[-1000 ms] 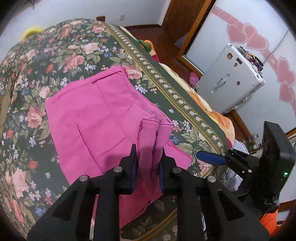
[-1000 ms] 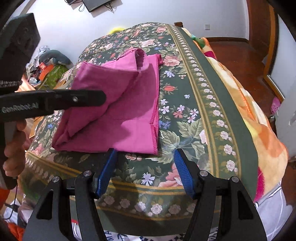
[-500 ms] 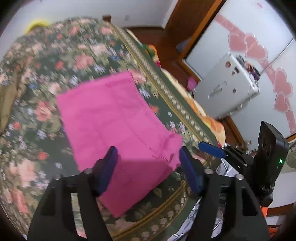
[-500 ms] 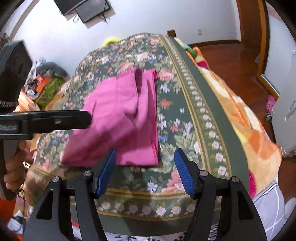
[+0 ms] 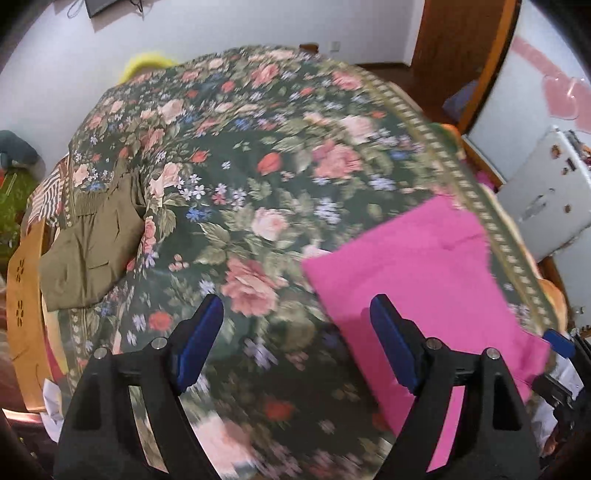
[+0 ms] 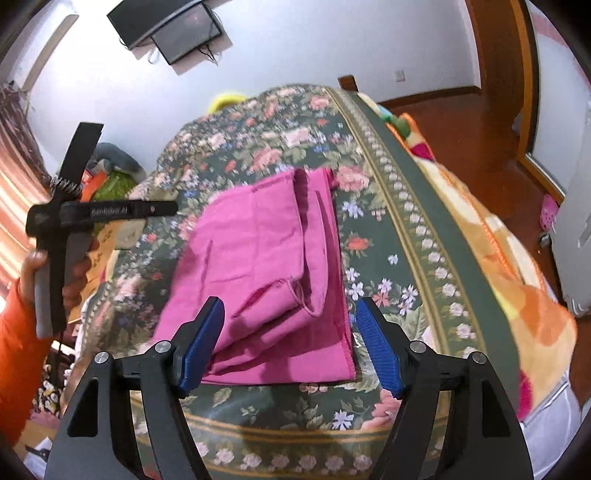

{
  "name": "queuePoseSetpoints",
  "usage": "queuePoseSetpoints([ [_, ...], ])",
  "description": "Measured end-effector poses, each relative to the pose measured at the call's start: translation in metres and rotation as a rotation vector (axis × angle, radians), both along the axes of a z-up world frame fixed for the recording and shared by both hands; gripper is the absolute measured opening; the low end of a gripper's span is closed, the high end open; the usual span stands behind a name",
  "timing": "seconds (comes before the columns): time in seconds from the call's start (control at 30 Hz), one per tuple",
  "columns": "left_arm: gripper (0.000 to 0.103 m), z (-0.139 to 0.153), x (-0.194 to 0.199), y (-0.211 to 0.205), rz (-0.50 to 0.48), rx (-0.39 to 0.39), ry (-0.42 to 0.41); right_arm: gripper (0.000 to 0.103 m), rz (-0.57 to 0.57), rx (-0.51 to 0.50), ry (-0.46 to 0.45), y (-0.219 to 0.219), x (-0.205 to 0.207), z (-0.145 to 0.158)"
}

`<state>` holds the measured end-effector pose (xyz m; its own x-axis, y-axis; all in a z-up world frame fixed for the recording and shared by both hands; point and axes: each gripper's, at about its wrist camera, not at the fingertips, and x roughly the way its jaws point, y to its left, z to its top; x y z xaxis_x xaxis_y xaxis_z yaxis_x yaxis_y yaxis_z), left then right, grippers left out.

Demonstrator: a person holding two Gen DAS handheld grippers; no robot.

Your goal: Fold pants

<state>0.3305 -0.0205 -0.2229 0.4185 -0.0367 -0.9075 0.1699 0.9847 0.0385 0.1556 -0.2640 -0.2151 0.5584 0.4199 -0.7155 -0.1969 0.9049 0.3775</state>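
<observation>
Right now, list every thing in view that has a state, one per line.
Pink pants: folded, lying flat near the bedspread's front edge, held by neither gripper.
Olive garment: lying folded at the bed's far left side.
Left gripper: open, empty.
Right gripper: open, empty, above the pants' near edge.
Wall screen: dark.

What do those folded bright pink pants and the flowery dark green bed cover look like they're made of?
The folded bright pink pants look like a thin, matte woven fabric, perhaps cotton: they crease sharply, show stitched hems and carry no sheen. The flowery dark green bed cover looks like a thicker, soft blanket, possibly plush: its rose print has slightly fuzzy edges and it drapes in rounded folds. Blur leaves both uncertain.
</observation>
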Motion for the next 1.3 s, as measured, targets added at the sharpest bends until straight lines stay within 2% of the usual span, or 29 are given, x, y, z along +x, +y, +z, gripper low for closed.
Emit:
queuePoseSetpoints([
  [0.17, 0.082, -0.018, 0.028, -0.010, -0.097, -0.028, 0.013, 0.070, -0.013, -0.039, 0.060, -0.001, 0.009, -0.027],
  [0.27, 0.082, -0.032, 0.038, -0.030, -0.195, -0.049, 0.057, 0.070, -0.007, -0.012, 0.078, -0.008, 0.009, -0.037],
  [0.33, 0.081, -0.048, 0.046, -0.037, -0.205, -0.052, 0.096, 0.070, 0.002, -0.019, 0.070, -0.009, 0.009, -0.036],
  [0.4, 0.069, -0.055, 0.050, -0.034, -0.199, -0.124, 0.122, 0.070, 0.008, -0.036, 0.064, -0.008, 0.010, -0.036],
  [0.43, 0.055, -0.056, 0.052, -0.030, -0.205, -0.202, 0.138, 0.070, 0.009, -0.043, 0.061, -0.008, 0.011, -0.036],
  [0.47, 0.047, -0.057, 0.052, -0.025, -0.201, -0.259, 0.149, 0.069, 0.011, -0.048, 0.059, -0.008, 0.012, -0.036],
  [0.5, 0.043, -0.057, 0.052, -0.021, -0.192, -0.294, 0.144, 0.069, 0.009, -0.051, 0.058, -0.008, 0.014, -0.037],
  [0.53, 0.032, -0.057, 0.050, -0.017, -0.186, -0.306, 0.127, 0.069, 0.005, -0.054, 0.057, -0.008, 0.015, -0.037],
  [0.57, 0.014, -0.056, 0.048, -0.015, -0.174, -0.294, 0.113, 0.069, 0.002, -0.056, 0.056, -0.008, 0.017, -0.037],
  [0.7, 0.011, -0.049, 0.039, -0.002, -0.130, -0.287, 0.084, 0.069, -0.014, -0.075, 0.060, -0.007, 0.019, -0.035],
  [0.8, 0.009, -0.037, 0.018, 0.003, -0.112, -0.197, 0.020, 0.069, -0.029, -0.090, 0.061, -0.006, 0.019, -0.031],
  [1.0, 0.009, -0.021, -0.046, 0.036, -0.031, -0.112, -0.037, 0.069, -0.023, -0.096, 0.033, -0.004, 0.007, -0.014],
  [1.3, 0.009, -0.003, -0.130, 0.088, 0.140, -0.131, -0.073, 0.069, 0.062, -0.121, -0.056, 0.026, -0.012, 0.019],
])
